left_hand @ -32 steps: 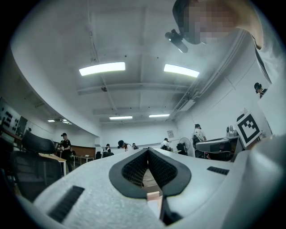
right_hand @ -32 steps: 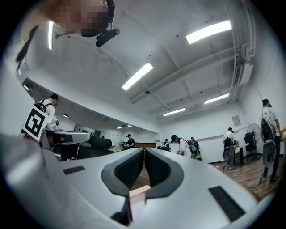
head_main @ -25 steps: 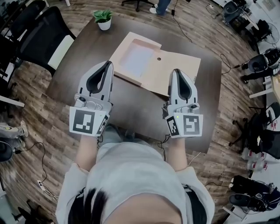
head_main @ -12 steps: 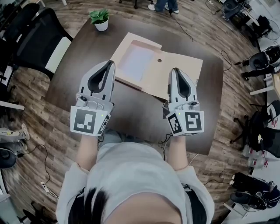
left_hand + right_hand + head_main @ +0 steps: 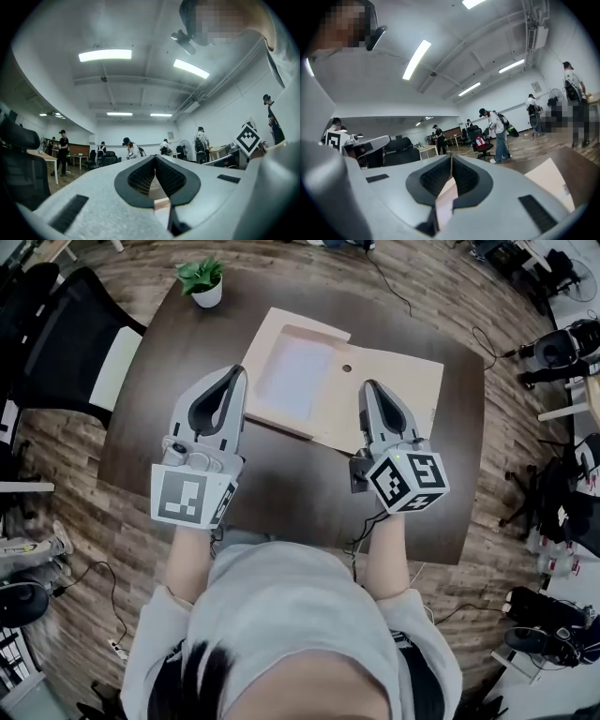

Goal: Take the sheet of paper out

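Sheet of paper (image 5: 292,379) lies flat in the left half of the open tan folder (image 5: 394,395), at the table's (image 5: 281,484) 12 o'clock side. Its long axis runs 1 to 7 o'clock and the short edge points at 1.

Left gripper (image 5: 236,374): jaws together, holding nothing, with the sheet at its 3 o'clock.

Right gripper (image 5: 368,387): jaws together, holding nothing, tip over the folder's right flap, with the sheet at its 9 o'clock.

Potted plant (image 5: 204,282) sits at 11 o'clock.
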### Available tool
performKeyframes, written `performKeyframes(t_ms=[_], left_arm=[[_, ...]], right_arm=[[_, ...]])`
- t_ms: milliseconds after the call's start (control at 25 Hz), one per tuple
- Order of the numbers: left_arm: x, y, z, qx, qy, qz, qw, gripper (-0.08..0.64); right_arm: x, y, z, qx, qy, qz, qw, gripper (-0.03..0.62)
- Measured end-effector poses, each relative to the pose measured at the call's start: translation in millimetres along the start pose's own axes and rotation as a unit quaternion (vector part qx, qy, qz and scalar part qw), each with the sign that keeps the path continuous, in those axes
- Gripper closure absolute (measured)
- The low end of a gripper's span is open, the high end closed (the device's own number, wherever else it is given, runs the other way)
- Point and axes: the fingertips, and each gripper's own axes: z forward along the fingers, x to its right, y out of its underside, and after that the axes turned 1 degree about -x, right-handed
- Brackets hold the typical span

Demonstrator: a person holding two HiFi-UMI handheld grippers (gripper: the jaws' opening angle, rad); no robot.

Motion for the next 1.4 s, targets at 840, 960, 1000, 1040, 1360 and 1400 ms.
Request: performKeyframes(t_ms=[840, 960, 1000, 1040, 1360, 1400], left_arm=[[-66, 68, 63, -0.037, 0.1, -0.045, 0.9933, 0.551], [-72, 77, 70, -0.042, 0.114, -0.046, 0.9915, 0.551], [-74, 81, 73, -0.044, 0.118, -0.048, 0.9909, 0.551], [-76, 84, 75, -0.046, 0.121, -0.051, 0.9902, 0.551], [-82, 108, 91, -0.067, 0.142, -0.074, 0.9849, 0.551], [-82, 111, 93, -0.069, 0.144, -0.076, 0.9843, 0.551]], right_arm=[[47, 119, 99, -0.162, 0.086, 0.138, 0.973, 0.575], [56, 135, 110, -0.178, 0.091, 0.169, 0.965, 0.575], [59, 141, 113, -0.184, 0.093, 0.178, 0.962, 0.575], [62, 147, 116, -0.19, 0.095, 0.187, 0.959, 0.574], [84, 188, 135, -0.24, 0.091, 0.254, 0.933, 0.574], [86, 194, 137, -0.248, 0.092, 0.26, 0.929, 0.574]])
